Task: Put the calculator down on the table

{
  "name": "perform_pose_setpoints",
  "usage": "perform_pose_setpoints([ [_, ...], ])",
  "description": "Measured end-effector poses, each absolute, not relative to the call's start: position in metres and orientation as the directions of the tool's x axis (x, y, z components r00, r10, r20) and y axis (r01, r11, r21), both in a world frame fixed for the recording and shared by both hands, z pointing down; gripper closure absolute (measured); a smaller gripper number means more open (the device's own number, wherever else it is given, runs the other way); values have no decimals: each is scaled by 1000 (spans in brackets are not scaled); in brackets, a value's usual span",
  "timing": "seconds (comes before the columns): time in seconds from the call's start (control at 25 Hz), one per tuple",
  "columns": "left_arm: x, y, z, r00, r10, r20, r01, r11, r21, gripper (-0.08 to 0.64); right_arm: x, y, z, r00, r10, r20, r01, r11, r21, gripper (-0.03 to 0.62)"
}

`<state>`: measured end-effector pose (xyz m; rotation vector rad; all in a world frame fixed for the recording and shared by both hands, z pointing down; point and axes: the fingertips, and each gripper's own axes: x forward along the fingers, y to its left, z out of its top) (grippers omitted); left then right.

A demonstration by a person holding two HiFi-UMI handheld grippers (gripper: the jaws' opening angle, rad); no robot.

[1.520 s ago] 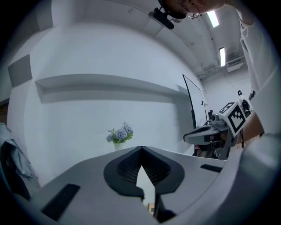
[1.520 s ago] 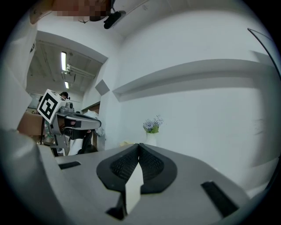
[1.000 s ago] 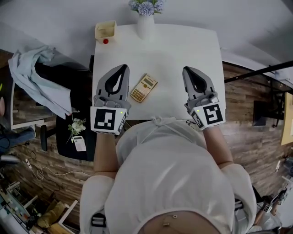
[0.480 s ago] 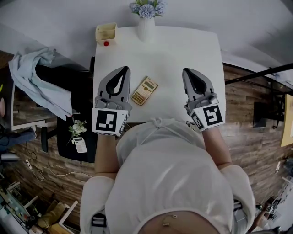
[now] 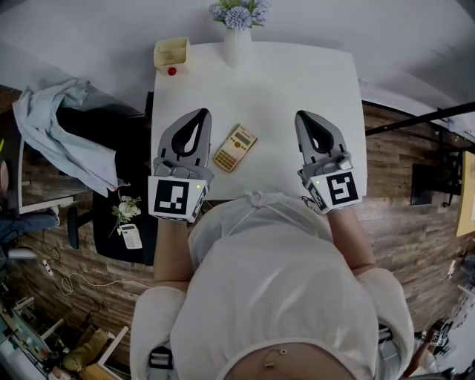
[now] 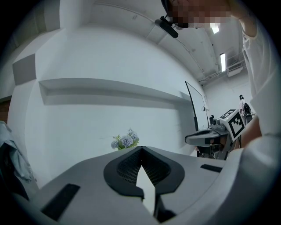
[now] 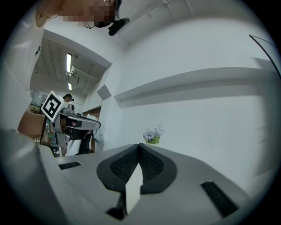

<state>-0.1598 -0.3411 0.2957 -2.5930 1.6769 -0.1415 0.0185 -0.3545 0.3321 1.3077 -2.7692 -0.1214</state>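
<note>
Calculator [image 5: 234, 147]: lies flat on the white table [image 5: 297, 74], turned at a slant, in the near half of the tabletop. Nothing touches it.

Left gripper [image 5: 201, 113]: just beside the calculator on its left, apart from it. Its own view shows the jaws brought together at the tips [image 6: 141, 149], with nothing held.

Right gripper [image 5: 303, 116]: further off on the calculator's right, over the table. Jaws likewise together at the tips [image 7: 139, 145], nothing between them.

Far edge of table: white vase [image 5: 237, 43] with pale blue flowers [image 5: 237, 12]. Far left corner: small yellow box [image 5: 171, 53], and a small red thing [image 5: 172, 71] just in front of it.

Off the table, left: pale cloth [image 5: 63, 126] draped over dark furniture.
</note>
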Motion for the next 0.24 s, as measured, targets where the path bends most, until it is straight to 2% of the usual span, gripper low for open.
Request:
perform_pose_setpoints([
  [0.24, -159, -342, 297, 415, -909, 44, -905, -417, -85, 541, 17, -354, 332, -630, -776, 34, -772, 630, 85, 592],
])
